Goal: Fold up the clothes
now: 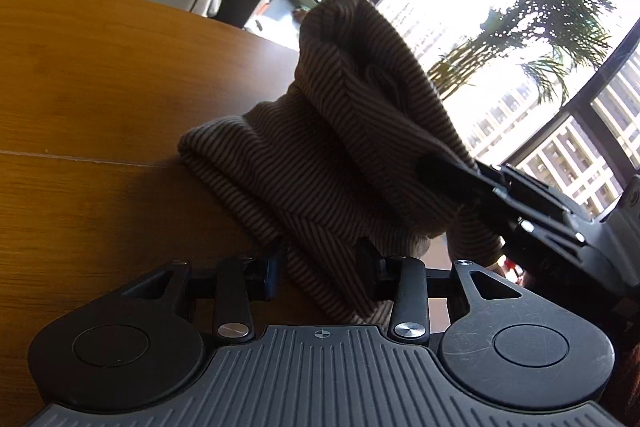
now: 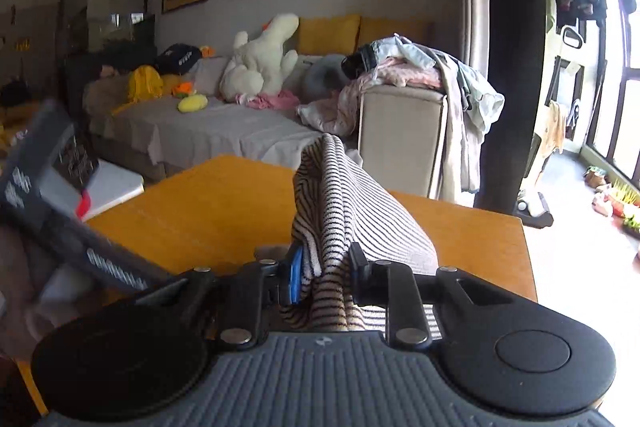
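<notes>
A striped knit garment [image 1: 320, 131], pale with thin dark stripes, is bunched and lifted above the wooden table [image 1: 100, 99]. My left gripper [image 1: 320, 267] is shut on a fold of it. My right gripper [image 2: 324, 279] is shut on another fold of the same garment [image 2: 344, 203], which rises in a ridge ahead of its fingers. In the left wrist view the right gripper [image 1: 448, 175] shows at the right, its tip clamped on the cloth. In the right wrist view the left gripper's body [image 2: 60, 195] shows at the left edge.
The table's far edge [image 2: 440, 203] is close ahead. Beyond it stand a grey sofa [image 2: 200, 131] with soft toys and a pile of clothes [image 2: 420, 71] on its armrest. Large windows [image 1: 500, 27] and a palm plant are at the right.
</notes>
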Action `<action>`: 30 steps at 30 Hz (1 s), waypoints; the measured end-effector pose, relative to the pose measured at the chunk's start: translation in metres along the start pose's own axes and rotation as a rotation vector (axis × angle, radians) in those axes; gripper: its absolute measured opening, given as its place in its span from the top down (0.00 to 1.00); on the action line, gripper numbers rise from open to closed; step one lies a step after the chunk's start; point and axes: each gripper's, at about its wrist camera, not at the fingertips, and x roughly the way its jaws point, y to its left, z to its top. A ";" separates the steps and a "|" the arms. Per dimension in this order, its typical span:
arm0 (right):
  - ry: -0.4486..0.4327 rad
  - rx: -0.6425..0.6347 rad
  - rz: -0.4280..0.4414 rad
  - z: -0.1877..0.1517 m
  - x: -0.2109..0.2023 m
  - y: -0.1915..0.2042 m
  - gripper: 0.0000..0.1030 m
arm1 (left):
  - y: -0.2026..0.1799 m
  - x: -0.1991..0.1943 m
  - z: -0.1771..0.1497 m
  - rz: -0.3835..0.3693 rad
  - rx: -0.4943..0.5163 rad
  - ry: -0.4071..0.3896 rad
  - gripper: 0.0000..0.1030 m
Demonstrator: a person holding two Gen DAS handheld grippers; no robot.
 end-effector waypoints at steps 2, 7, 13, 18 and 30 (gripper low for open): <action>0.017 0.078 0.075 0.005 -0.001 -0.006 0.79 | -0.001 0.006 -0.001 -0.006 0.004 0.008 0.62; 0.132 0.206 0.167 -0.026 0.025 -0.010 0.78 | 0.004 0.013 -0.002 -0.020 0.014 0.020 0.64; 0.139 0.288 0.203 -0.032 0.040 -0.015 0.75 | 0.013 0.007 -0.002 -0.010 0.022 0.028 0.69; 0.117 0.132 0.116 -0.043 0.040 0.013 0.73 | 0.014 -0.011 0.000 0.071 0.059 0.015 0.57; 0.104 -0.462 -0.161 -0.077 0.048 0.120 0.41 | -0.050 -0.045 0.056 0.018 0.184 -0.244 0.57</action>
